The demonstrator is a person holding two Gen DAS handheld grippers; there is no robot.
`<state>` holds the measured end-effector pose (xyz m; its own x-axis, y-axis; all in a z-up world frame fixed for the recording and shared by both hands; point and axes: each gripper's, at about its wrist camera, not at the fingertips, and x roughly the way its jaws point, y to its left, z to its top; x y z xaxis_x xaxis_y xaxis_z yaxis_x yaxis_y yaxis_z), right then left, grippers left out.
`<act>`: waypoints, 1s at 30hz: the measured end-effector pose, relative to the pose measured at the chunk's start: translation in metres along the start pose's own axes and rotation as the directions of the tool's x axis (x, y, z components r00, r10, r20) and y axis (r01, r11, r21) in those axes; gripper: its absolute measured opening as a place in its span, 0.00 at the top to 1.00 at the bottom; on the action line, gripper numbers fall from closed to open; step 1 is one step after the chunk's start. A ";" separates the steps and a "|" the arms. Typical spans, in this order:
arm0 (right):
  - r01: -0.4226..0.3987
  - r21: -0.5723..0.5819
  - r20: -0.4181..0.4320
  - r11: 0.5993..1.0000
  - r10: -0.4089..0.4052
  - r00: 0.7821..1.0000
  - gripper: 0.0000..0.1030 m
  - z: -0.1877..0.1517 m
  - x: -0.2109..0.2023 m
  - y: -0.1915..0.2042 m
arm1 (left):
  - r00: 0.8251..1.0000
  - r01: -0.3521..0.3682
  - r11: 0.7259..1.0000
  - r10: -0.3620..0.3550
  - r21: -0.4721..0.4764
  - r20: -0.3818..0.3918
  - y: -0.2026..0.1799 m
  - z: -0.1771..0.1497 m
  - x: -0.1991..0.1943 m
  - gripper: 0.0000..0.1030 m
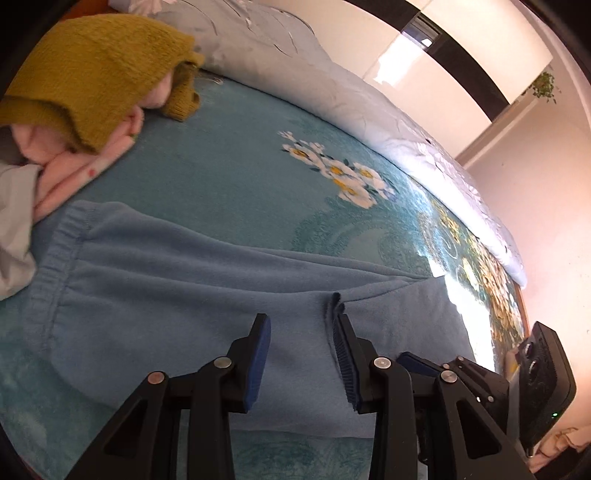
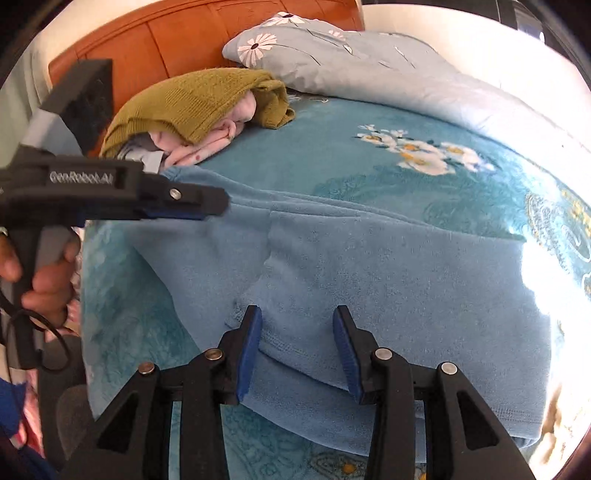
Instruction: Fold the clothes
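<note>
Light blue fleece trousers [image 1: 192,280] [image 2: 388,273] lie flat across a teal flowered blanket [image 1: 229,173] [image 2: 332,147] on a bed. Their elastic waistband [image 1: 62,251] is at the left in the left wrist view. My left gripper [image 1: 301,325] hovers low over the trousers, open, with a raised seam edge [image 1: 334,301] just beyond its right finger. From the side it also shows in the right wrist view as the left gripper [image 2: 216,203], held by a hand [image 2: 48,280]. My right gripper [image 2: 297,314] is open over a folded hem [image 2: 295,350], nothing pinched.
A heap of clothes lies at the back left: a mustard knit sweater [image 1: 92,74] [image 2: 192,99] over pink garments [image 1: 66,173] [image 2: 207,147] and a grey piece [image 1: 14,229]. A pale daisy-print quilt [image 1: 295,70] [image 2: 351,62] lines the far side. An orange headboard [image 2: 177,33] stands behind. Bright sun glares at the right.
</note>
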<state>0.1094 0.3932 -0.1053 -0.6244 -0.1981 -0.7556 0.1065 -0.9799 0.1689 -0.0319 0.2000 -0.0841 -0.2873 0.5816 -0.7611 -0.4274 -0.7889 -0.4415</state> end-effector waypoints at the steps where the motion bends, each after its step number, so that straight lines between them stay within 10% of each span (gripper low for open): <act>1: -0.003 0.009 0.036 1.000 0.003 0.999 0.59 -0.001 -0.009 -0.001 | 0.998 -0.037 0.999 0.038 -0.033 0.041 0.009 -0.004 -0.011 0.62; 8: 0.061 0.091 0.166 0.994 -0.075 0.983 0.58 -0.009 -0.052 -0.008 | 0.985 -0.021 0.884 0.099 -0.466 0.143 0.111 -0.042 -0.052 0.61; 16: 0.054 0.119 0.157 0.991 -0.072 0.985 0.59 -0.012 -0.059 -0.010 | 0.983 0.142 0.752 -0.029 -0.644 0.183 0.157 -0.049 -0.030 0.60; 22: 0.069 0.128 0.169 0.989 -0.090 0.982 0.59 -0.018 -0.067 -0.013 | 0.972 0.110 0.781 0.043 -0.614 0.230 0.151 -0.046 -0.028 0.81; 30: 0.107 0.264 0.214 0.958 -0.167 0.962 0.58 -0.037 -0.098 -0.054 | 0.928 0.046 0.980 0.028 -0.191 0.371 0.010 0.000 -0.076 0.85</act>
<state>0.1931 0.4643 -0.0640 -0.7844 -0.0218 -0.6198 -0.1694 -0.9538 0.2480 -0.0137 0.1480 -0.0305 -0.5967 0.5912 -0.5426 -0.2688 -0.7844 -0.5591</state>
